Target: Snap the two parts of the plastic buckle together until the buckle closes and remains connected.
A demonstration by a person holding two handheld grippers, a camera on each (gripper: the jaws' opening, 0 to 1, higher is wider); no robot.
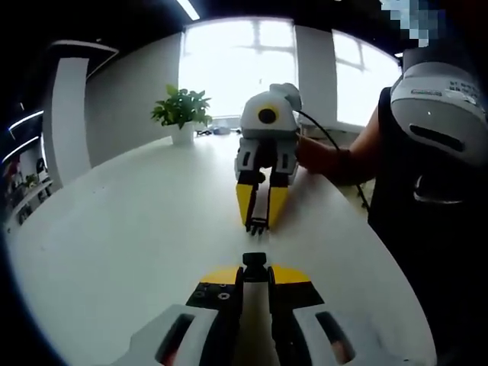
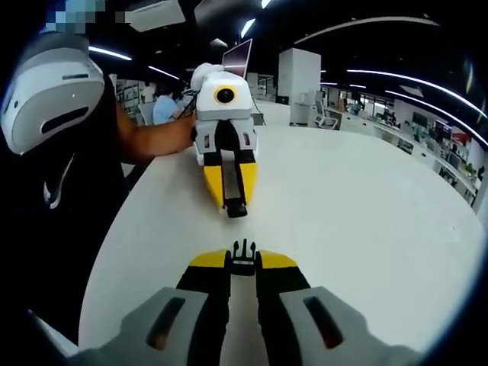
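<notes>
Black plastic sits in both tongs. The left gripper [image 1: 255,268] pinches the socket half [image 1: 255,261] at its tips; the right gripper [image 2: 243,263] pinches the pronged half [image 2: 243,253], prongs poking forward past its jaws. Each half's long axis runs along its own tongs, and the two face each other nose to nose over the white table [image 1: 137,236] — apart, with a clear gap. I judge this the lining-up step; next, the prongs must be driven straight into the socket's mouth until they click — any sideways tilt would likely jam them.

White oval table [image 1: 114,252], glossy top, potted plant [image 1: 181,114] standing at its far edge
</notes>
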